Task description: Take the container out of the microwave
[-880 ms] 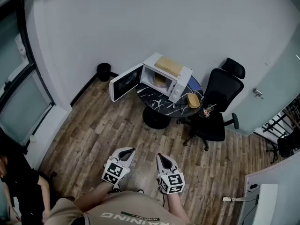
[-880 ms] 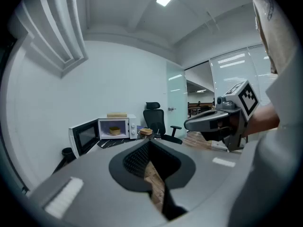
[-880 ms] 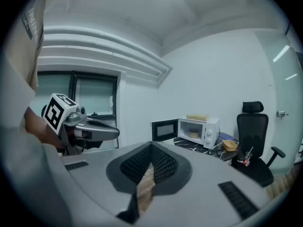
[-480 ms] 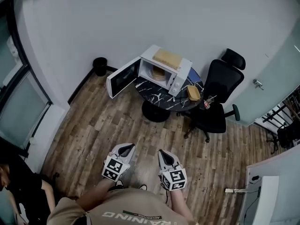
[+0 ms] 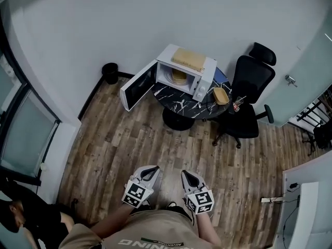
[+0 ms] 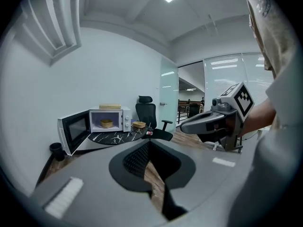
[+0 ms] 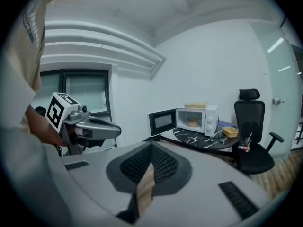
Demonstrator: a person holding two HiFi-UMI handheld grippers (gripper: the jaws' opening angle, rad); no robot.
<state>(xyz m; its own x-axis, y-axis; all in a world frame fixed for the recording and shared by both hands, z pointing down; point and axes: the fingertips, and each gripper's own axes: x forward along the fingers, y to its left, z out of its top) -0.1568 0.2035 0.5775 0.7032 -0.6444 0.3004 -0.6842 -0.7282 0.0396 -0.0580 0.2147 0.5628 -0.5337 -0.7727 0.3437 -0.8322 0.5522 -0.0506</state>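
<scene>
Both tools are held low in front of the person, well apart from the work. The left gripper (image 5: 151,169) and the right gripper (image 5: 185,174) each have their jaws pressed together on nothing, with only a sliver of wood floor showing between them. Across the room, the white microwave oven (image 5: 201,84) stands on a round black marble-patterned table (image 5: 174,107), its door (image 5: 137,87) swung wide open to the left. The task's thing, a small tan round container (image 5: 178,76), sits inside the cavity on the oven floor, in plain sight and unobstructed. A second tan container (image 5: 220,95) lies on the table beside the oven, near a black office chair (image 5: 249,87).

The container in the oven looks light and thin-walled. It is likely stiff enough to lift by one side, but apt to flex or tip if squeezed hard. Its material cannot be told from this far off. The near rim seems the sensible hold — one jaw inside, one outside, gripped gently and drawn out level. The jaws must spread first, and the walk to the table is not yet made.
</scene>
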